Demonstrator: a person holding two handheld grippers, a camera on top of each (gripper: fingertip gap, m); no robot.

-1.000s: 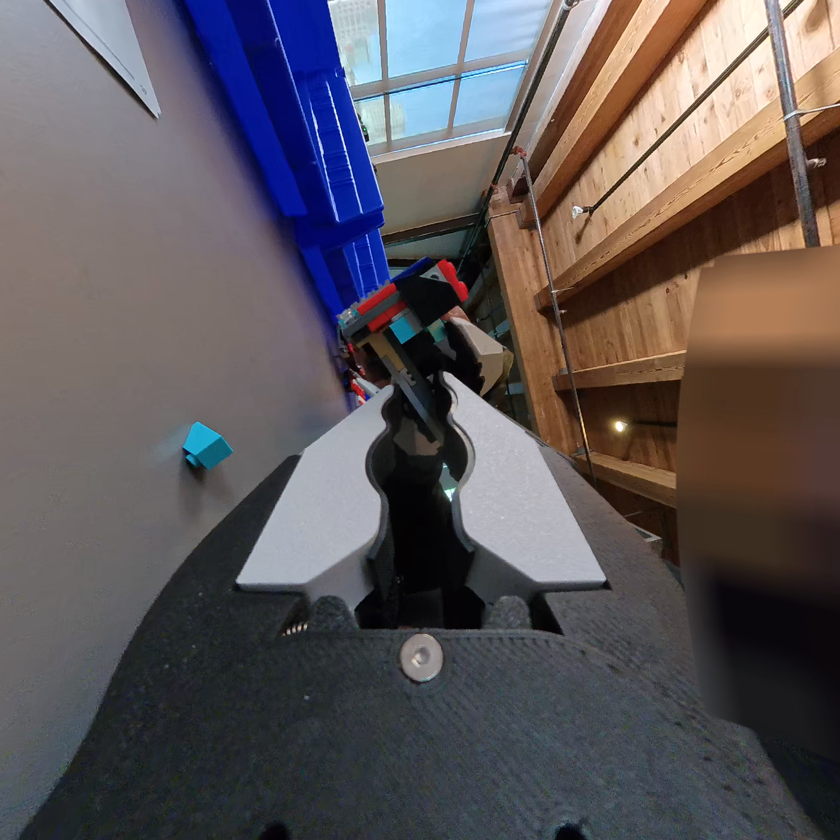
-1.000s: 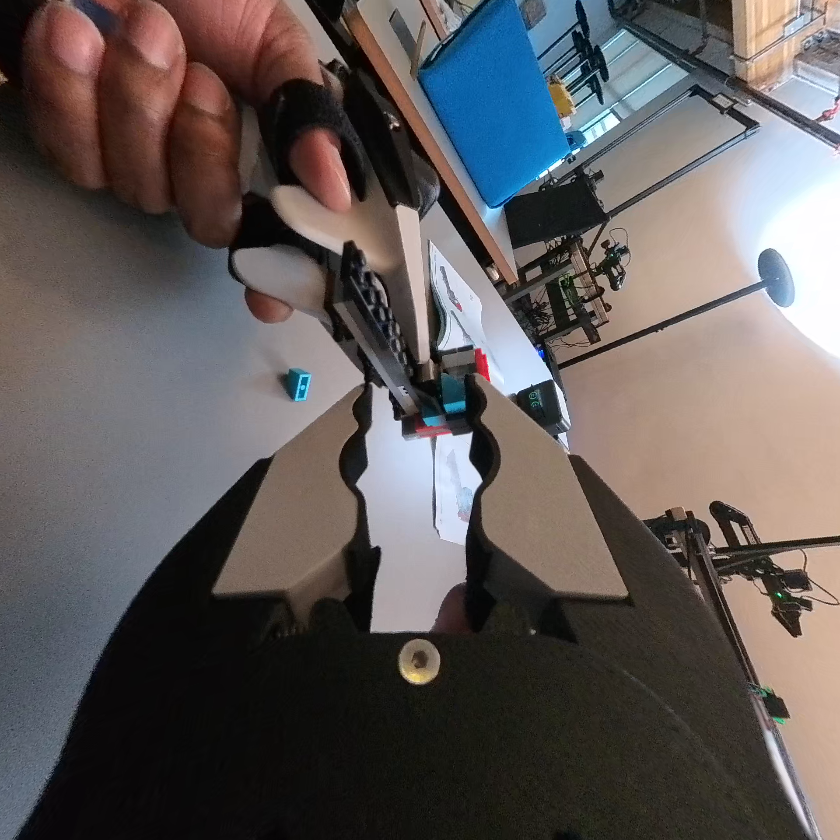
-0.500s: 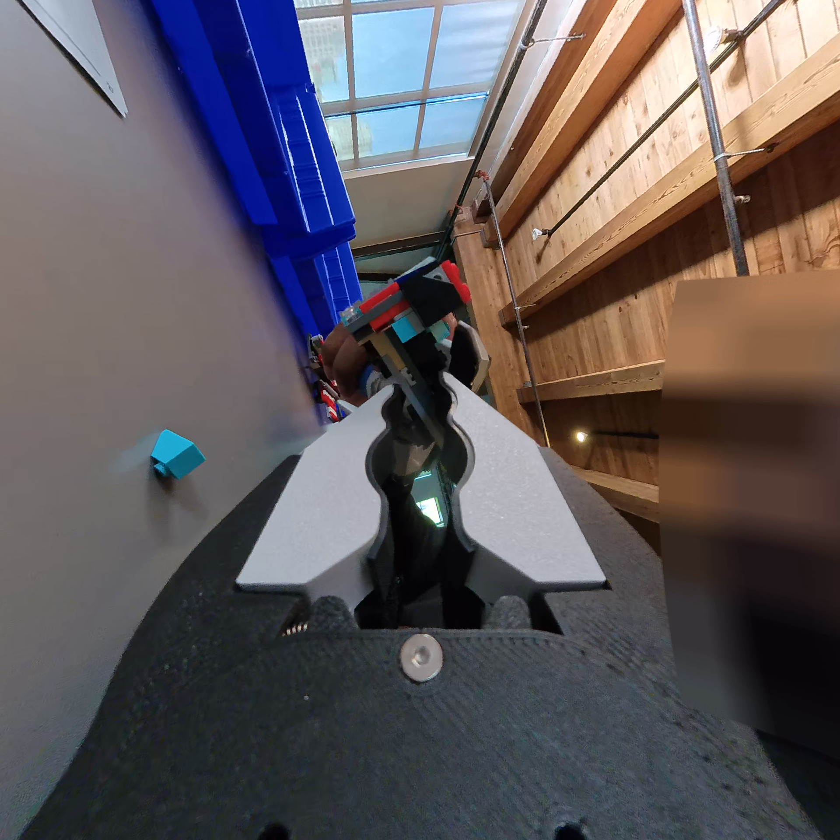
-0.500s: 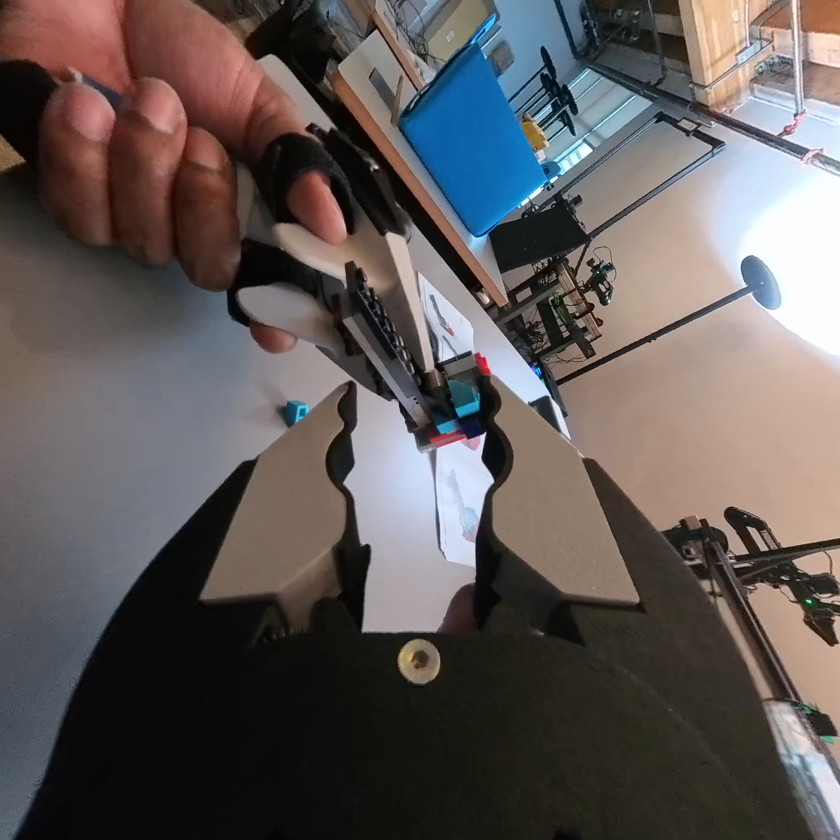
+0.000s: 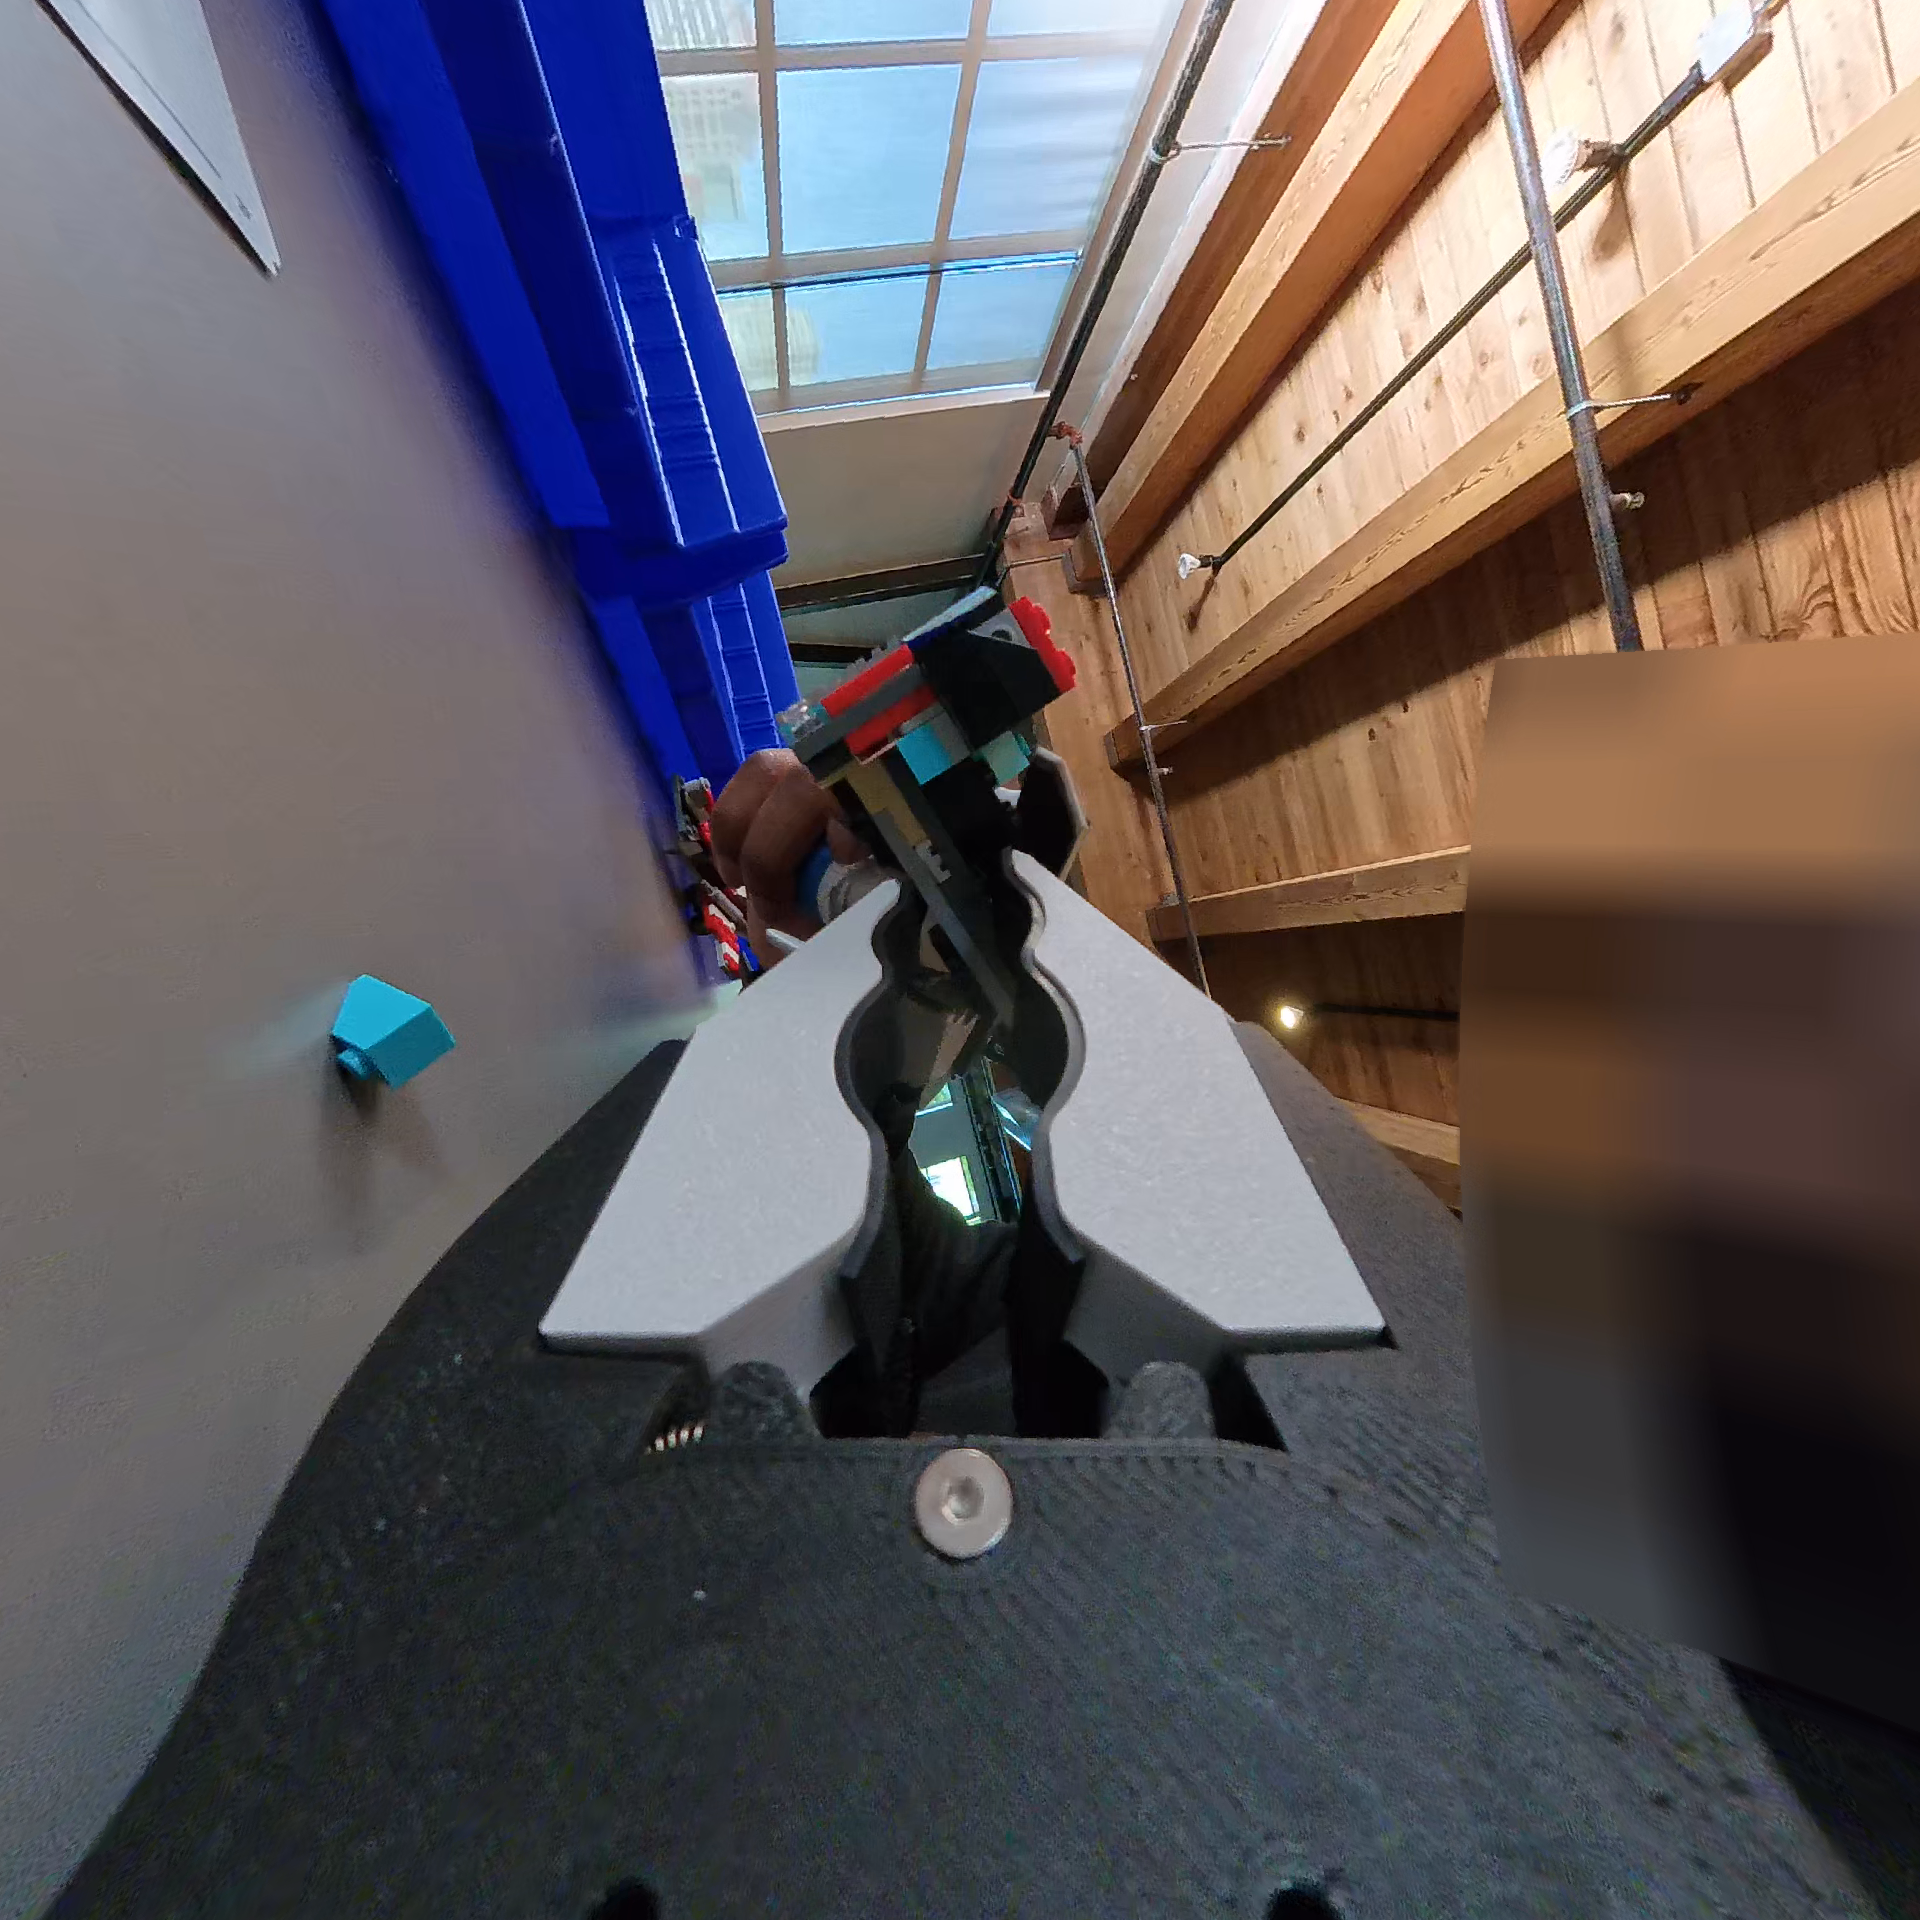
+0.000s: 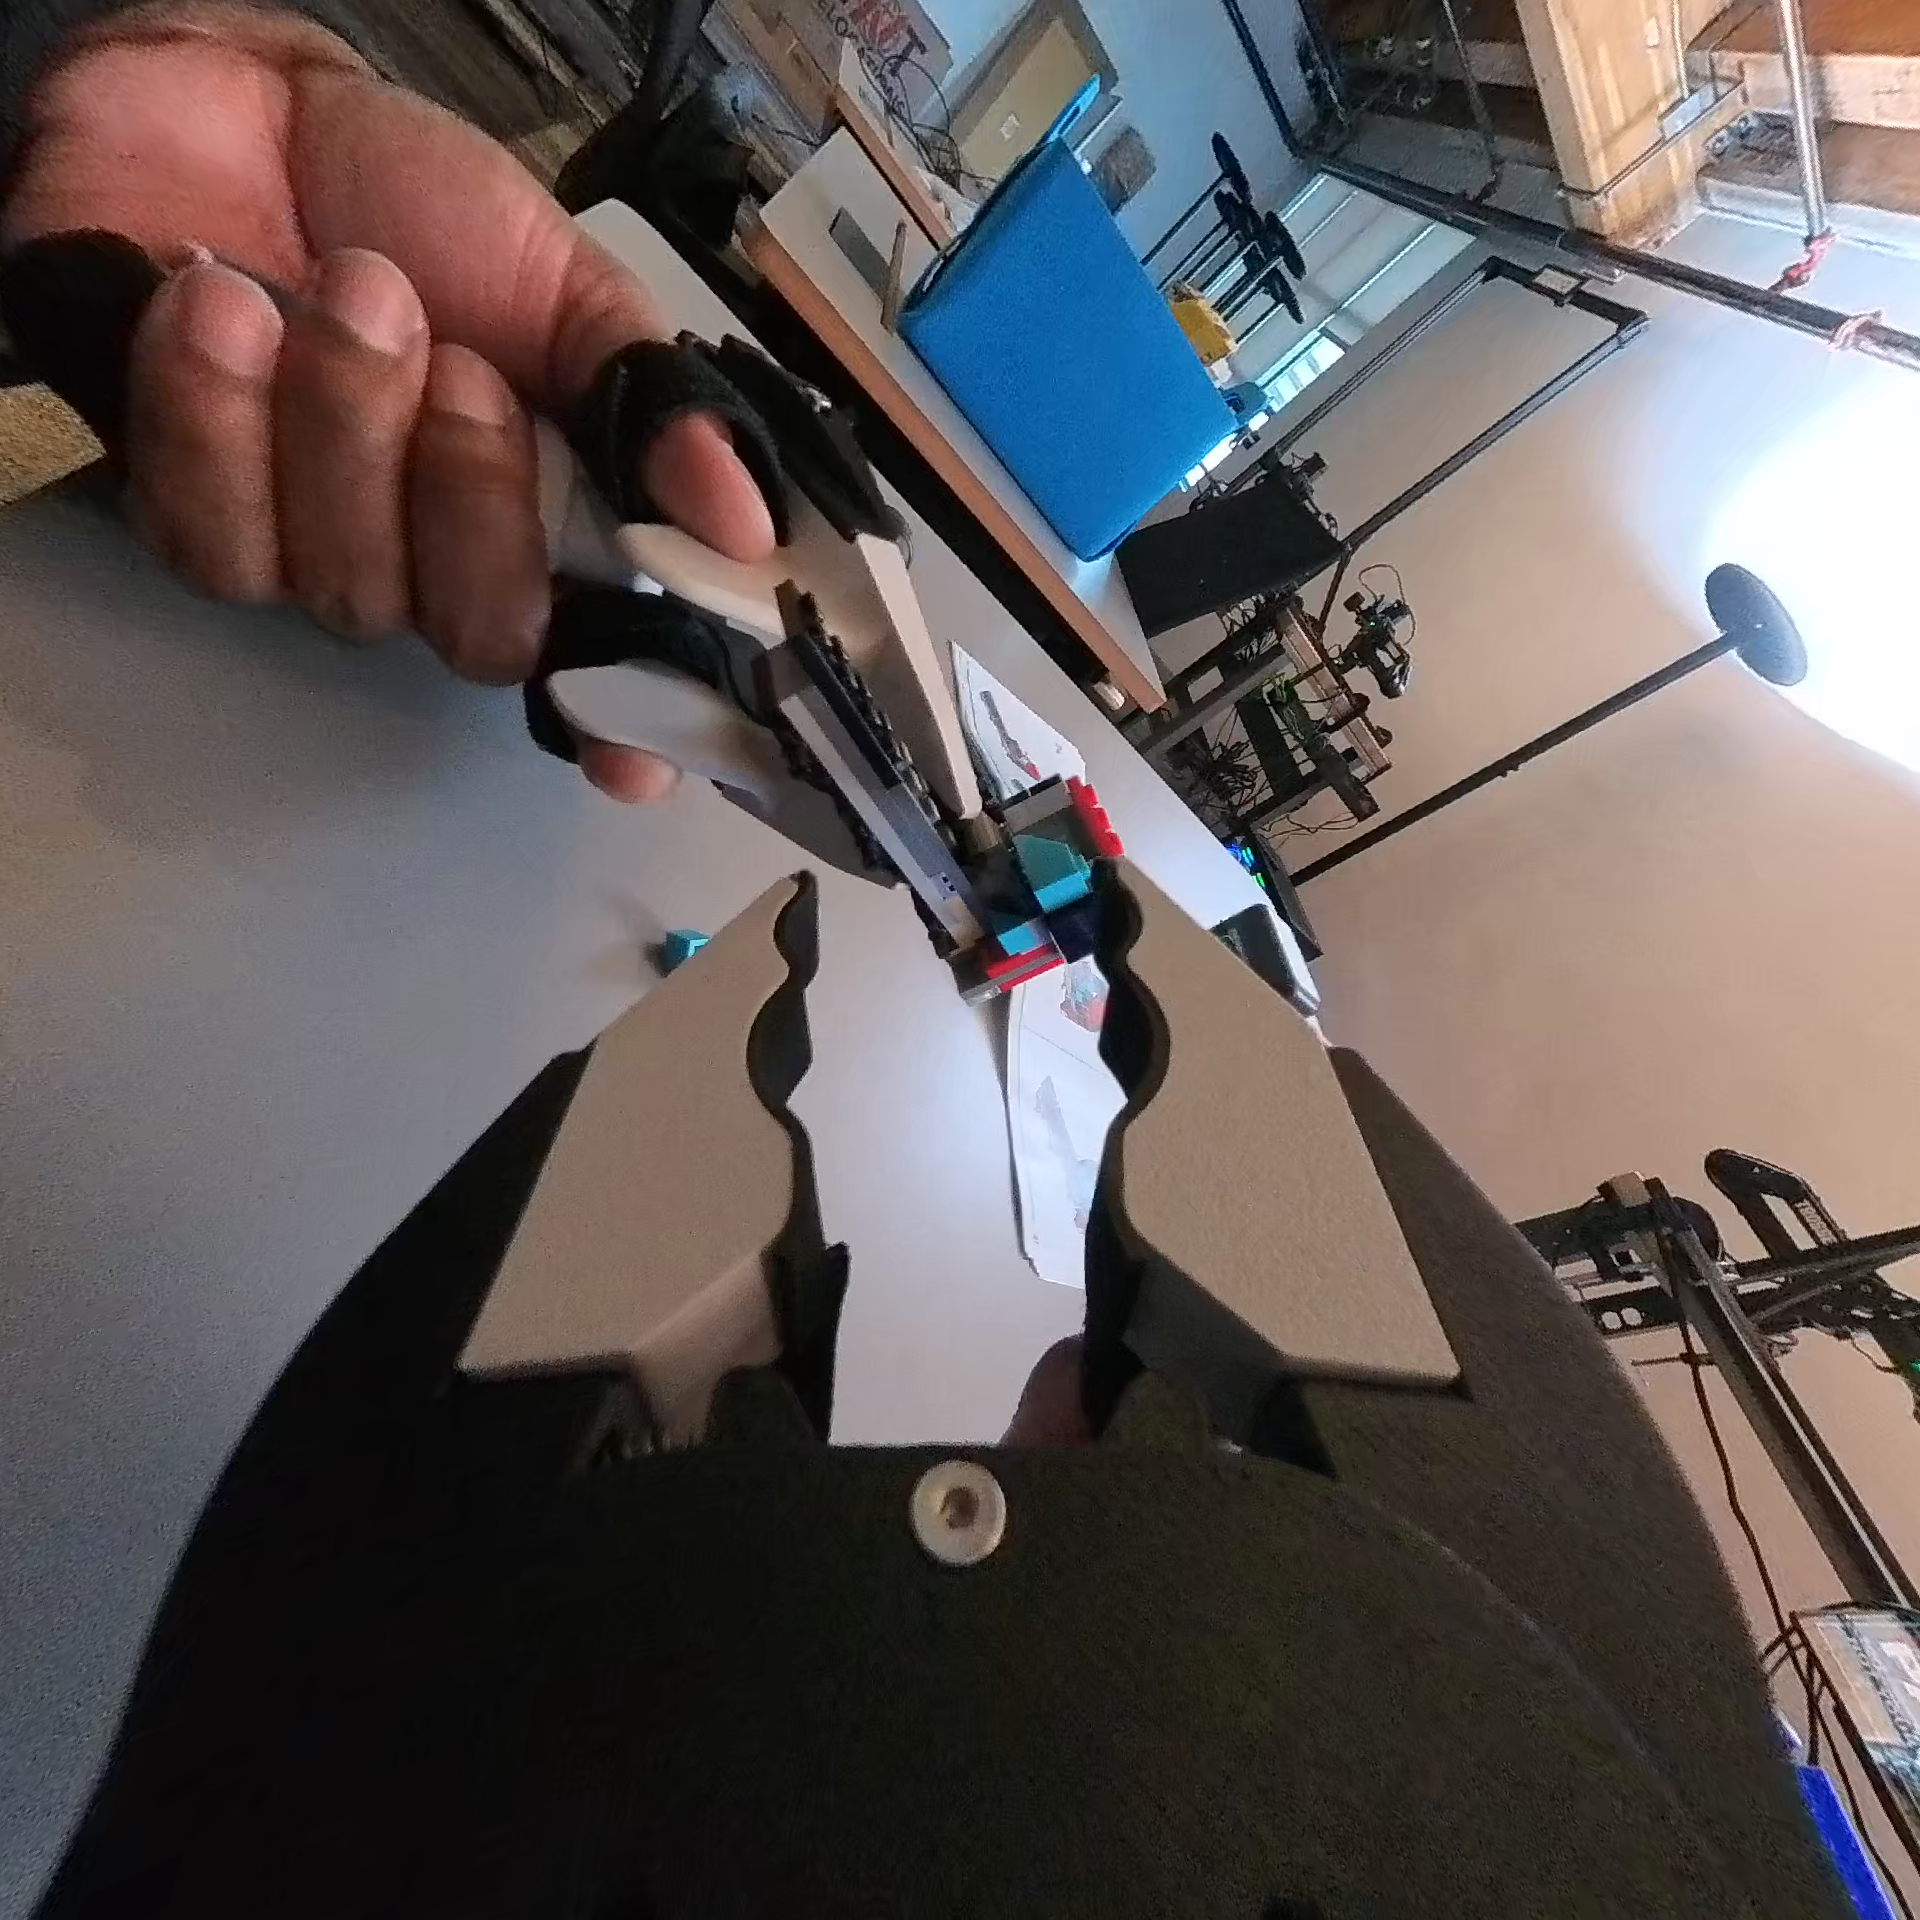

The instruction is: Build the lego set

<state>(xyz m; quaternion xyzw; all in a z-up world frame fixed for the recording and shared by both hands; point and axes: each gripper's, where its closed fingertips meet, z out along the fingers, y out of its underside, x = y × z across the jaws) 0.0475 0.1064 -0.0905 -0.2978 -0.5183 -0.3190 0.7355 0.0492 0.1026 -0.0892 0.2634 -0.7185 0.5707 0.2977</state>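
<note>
My left gripper (image 5: 961,883) is shut on the long dark-grey plate of the lego model (image 5: 935,717), held in the air; its far end carries red, teal, black and grey bricks. In the right wrist view the same model (image 6: 1023,914) sticks out of the other gripper, held by a hand (image 6: 312,395). My right gripper (image 6: 951,883) is open, with its right finger close beside the model's brick cluster and its left finger well apart. A loose teal brick (image 5: 390,1029) lies on the grey table (image 5: 208,727); it also shows in the right wrist view (image 6: 681,948).
Blue bins (image 5: 623,364) stand along the table's far edge, with small red and blue pieces (image 5: 717,914) near them. Instruction sheets (image 6: 1049,1143) lie on the table (image 6: 260,1039) beyond the model. A blue box (image 6: 1060,353) stands on another table behind. Only a small space, under 4 cm, lies between the two pairs of fingers.
My right gripper's jaws have opened wider around the model's end. The left gripper with the model has shifted slightly; the teal brick appears lower left in its view.
</note>
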